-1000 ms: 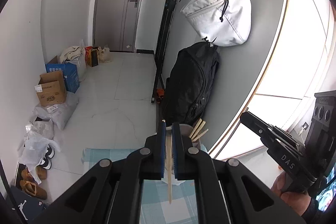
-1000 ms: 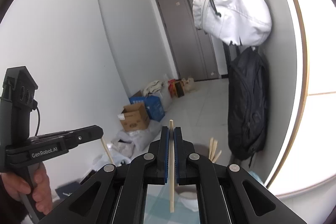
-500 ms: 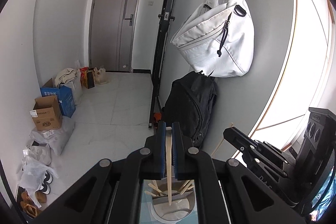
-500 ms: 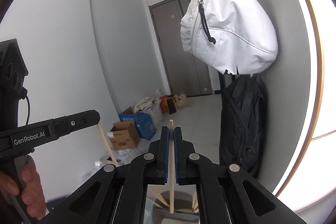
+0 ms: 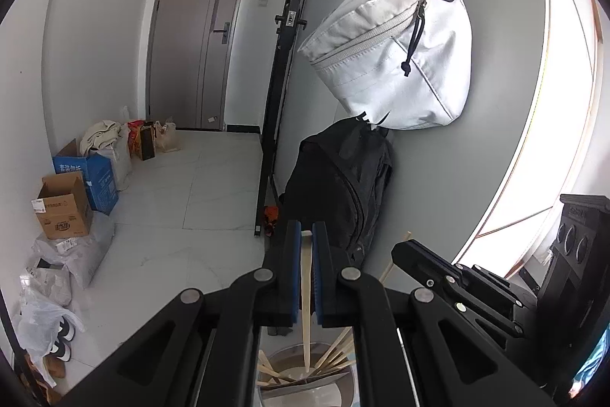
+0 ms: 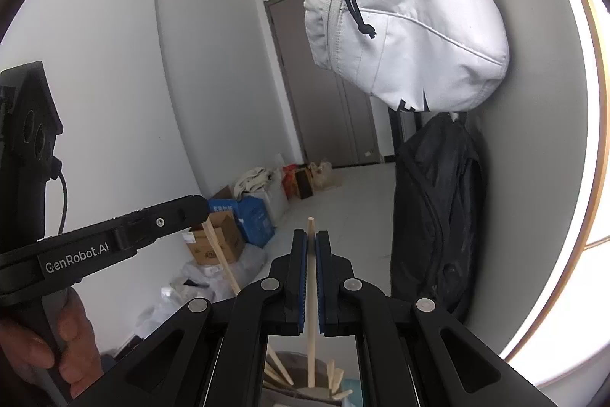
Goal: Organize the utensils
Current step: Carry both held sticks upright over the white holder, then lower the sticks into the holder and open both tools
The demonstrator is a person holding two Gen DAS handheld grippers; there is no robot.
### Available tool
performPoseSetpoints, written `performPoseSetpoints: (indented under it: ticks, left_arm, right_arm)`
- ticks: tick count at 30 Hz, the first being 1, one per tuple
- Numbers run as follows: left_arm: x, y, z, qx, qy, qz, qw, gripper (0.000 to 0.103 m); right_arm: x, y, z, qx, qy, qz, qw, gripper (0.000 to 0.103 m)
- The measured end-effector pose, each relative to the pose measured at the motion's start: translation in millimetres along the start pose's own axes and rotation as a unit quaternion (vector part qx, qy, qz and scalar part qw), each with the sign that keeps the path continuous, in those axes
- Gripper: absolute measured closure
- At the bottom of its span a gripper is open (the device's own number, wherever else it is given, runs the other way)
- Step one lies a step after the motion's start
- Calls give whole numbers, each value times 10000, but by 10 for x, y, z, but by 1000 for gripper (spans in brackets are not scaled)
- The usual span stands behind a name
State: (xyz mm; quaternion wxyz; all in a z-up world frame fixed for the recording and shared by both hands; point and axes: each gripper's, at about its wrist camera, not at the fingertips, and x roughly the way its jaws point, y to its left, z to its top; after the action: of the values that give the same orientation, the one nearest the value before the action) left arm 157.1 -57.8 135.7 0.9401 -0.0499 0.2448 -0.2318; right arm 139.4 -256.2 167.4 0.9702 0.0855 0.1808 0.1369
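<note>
Step in hand: delivery of two chopsticks to the holder.

My left gripper (image 5: pixel 304 277) is clamped on one wooden chopstick (image 5: pixel 305 304). The stick stands close to upright between the blue pads, its top at the pad tips, its lower end hanging over the mouth of the utensil cup (image 5: pixel 309 374). Whether that end is inside the rim or just above it, I cannot tell from the left wrist view.

My right gripper (image 6: pixel 311 285) is likewise clenched on a second chopstick (image 6: pixel 311 315), also near upright, with its top poking a little past the fingertips. Its lower end points into the same cup (image 6: pixel 293 382), as seen from the right wrist view.

The cup already holds several other chopsticks (image 5: pixel 337 355), leaning at mixed angles against the rim. It stands low in both views, directly beneath the jaws and partly hidden by the gripper bodies.

The two grippers sit close beside each other; the right one (image 5: pixel 453 277) shows in the left view, the left one (image 6: pixel 126 239) in the right view.

Judgement: the carrying part looks nearly done. The next move calls for lowering each stick so that its tip is clearly inside the rim, then opening the jaws. Risk noted: the sticks already in the cup lean across the opening and may deflect a dropped one over the edge.
</note>
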Motion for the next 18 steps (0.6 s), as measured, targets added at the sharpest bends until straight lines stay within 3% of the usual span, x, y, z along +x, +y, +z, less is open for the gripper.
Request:
performPoseSetpoints:
  ticks: [9,18]
  left_arm:
    - [181,6,-262,230,556,-496,9970,101]
    - [286,60,-412,193,1499,-1184,9814,101]
  right_arm:
    - [86,-123,-313,118,348,171,9992,99]
    - [153,-115,-552,228,899,676,9934,96]
